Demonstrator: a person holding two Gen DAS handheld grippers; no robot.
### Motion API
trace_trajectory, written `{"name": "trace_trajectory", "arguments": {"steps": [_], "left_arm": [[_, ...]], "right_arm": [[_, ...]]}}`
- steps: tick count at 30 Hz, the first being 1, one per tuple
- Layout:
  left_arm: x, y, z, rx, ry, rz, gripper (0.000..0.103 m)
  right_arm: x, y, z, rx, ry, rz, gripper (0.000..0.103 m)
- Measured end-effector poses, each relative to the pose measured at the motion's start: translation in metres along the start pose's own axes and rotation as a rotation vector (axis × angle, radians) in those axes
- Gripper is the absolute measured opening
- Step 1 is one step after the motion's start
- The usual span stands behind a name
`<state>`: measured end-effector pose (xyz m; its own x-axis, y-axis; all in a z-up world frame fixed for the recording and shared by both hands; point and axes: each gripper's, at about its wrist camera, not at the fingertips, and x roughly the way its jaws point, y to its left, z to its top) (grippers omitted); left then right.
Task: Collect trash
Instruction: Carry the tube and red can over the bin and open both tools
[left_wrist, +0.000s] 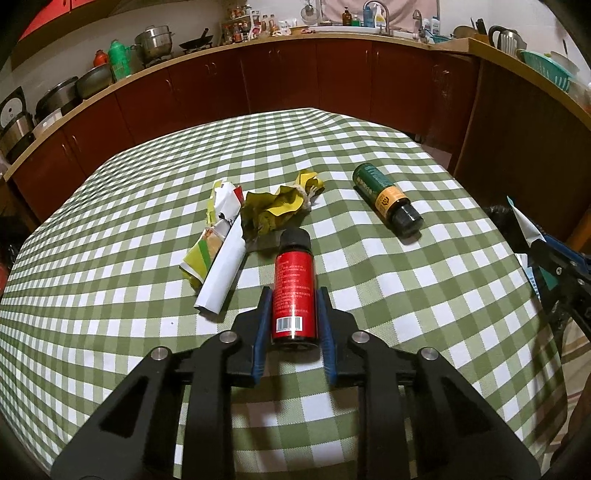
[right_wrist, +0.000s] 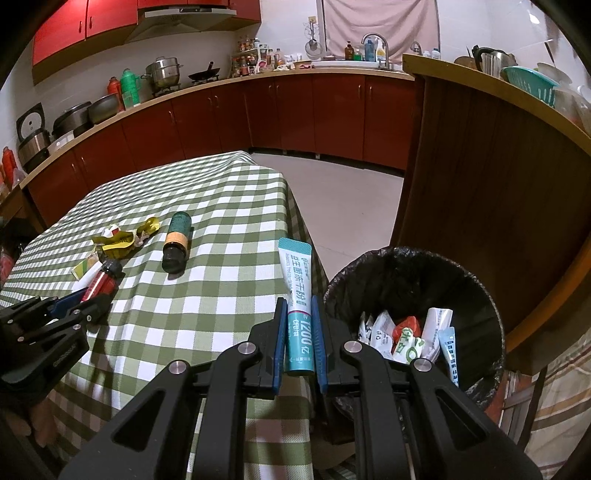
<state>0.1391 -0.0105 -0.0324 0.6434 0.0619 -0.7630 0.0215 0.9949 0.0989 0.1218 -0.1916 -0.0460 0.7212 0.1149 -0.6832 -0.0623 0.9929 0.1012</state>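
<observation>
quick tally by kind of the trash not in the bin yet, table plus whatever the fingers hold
Bottles: 2, red bottle and green bottle
Sachets: 1, teal sachet
Crumpled wrappers: 2, yellow wrapper and white wrapper
Total: 5

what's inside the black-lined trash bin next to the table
Inside the black-lined trash bin, crumpled white, teal and orange sachets and wrappers lie heaped. Anything beneath them, and the bin's bottom, is covered.

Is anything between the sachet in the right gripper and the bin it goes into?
Nothing visible. The right gripper holds the teal sachet beside the table edge, and the bin stands open just right of it.
</observation>
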Motion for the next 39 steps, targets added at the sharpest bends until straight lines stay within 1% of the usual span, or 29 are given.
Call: {"name": "trace_trajectory", "arguments": {"steps": [8,14,22,29,35,39], "left_arm": [[-0.018,-0.004,0.001,0.002,-0.029,-0.021,0.023],[-0.035,-0.022,0.005,0.035,-0.067,-0.064,0.023],[-0.043,-0.064,0.015,0.088,-0.107,-0.131,0.023],[-0.044,-0.106,0.027,0.133,-0.142,-0.191,0.023],[-0.036,-0.144,0.035,0.172,-0.146,-0.238,0.023],[-0.029,-0.168,0.038,0.206,-0.153,-0.248,0.023]], "right_arm": [[-0.003,-0.005,-0.002,0.006,-0.011,-0.01,0.015],[-0.013,-0.017,-0.002,0.021,-0.03,-0.033,0.015],[-0.025,-0.045,-0.004,0.054,-0.06,-0.1,0.015],[-0.03,-0.08,-0.006,0.106,-0.073,-0.165,0.014],[-0.027,-0.107,-0.013,0.142,-0.066,-0.204,0.015],[-0.024,-0.116,-0.017,0.162,-0.059,-0.214,0.014]]}}
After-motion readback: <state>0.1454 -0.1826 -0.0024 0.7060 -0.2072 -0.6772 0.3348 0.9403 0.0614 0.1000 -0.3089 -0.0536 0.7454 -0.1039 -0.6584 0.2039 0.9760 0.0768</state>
